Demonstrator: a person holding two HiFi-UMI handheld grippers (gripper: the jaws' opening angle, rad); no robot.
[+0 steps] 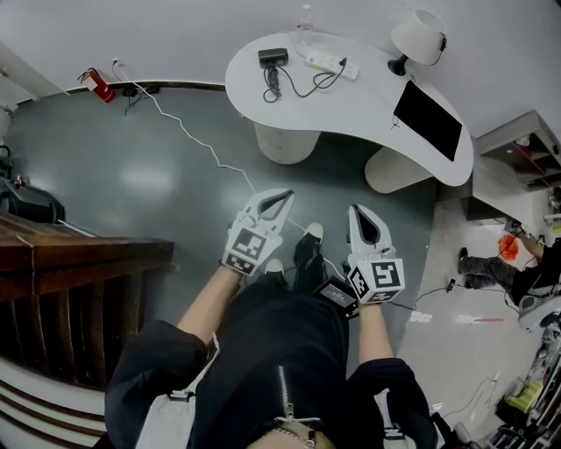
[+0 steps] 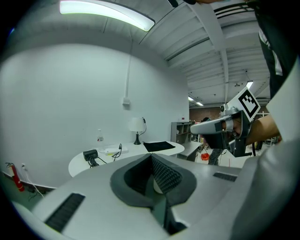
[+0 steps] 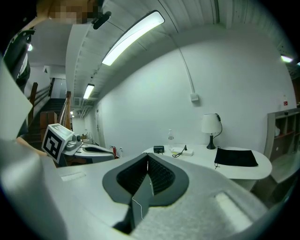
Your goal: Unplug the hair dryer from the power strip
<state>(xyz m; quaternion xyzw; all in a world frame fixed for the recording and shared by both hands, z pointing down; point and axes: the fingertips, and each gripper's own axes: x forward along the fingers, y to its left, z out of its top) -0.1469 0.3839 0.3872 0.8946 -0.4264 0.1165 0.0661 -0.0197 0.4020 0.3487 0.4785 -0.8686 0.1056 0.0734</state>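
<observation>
A black hair dryer (image 1: 273, 58) lies on the far side of a white curved table (image 1: 368, 105), its cord running to a white power strip (image 1: 331, 63). Both show small in the left gripper view, the hair dryer (image 2: 90, 154) left of the power strip (image 2: 112, 151), and in the right gripper view as hair dryer (image 3: 159, 149) and power strip (image 3: 183, 152). My left gripper (image 1: 285, 195) and right gripper (image 1: 358, 210) hang side by side over the grey floor, well short of the table. Both are shut with nothing between the jaws.
A white lamp (image 1: 419, 37), a black mat (image 1: 427, 118) and a clear bottle (image 1: 304, 17) share the table. A white cable (image 1: 202, 145) crosses the floor. A fire extinguisher (image 1: 98, 85) stands by the wall, a wooden railing (image 1: 79, 289) at left, shelving (image 1: 517, 149) at right.
</observation>
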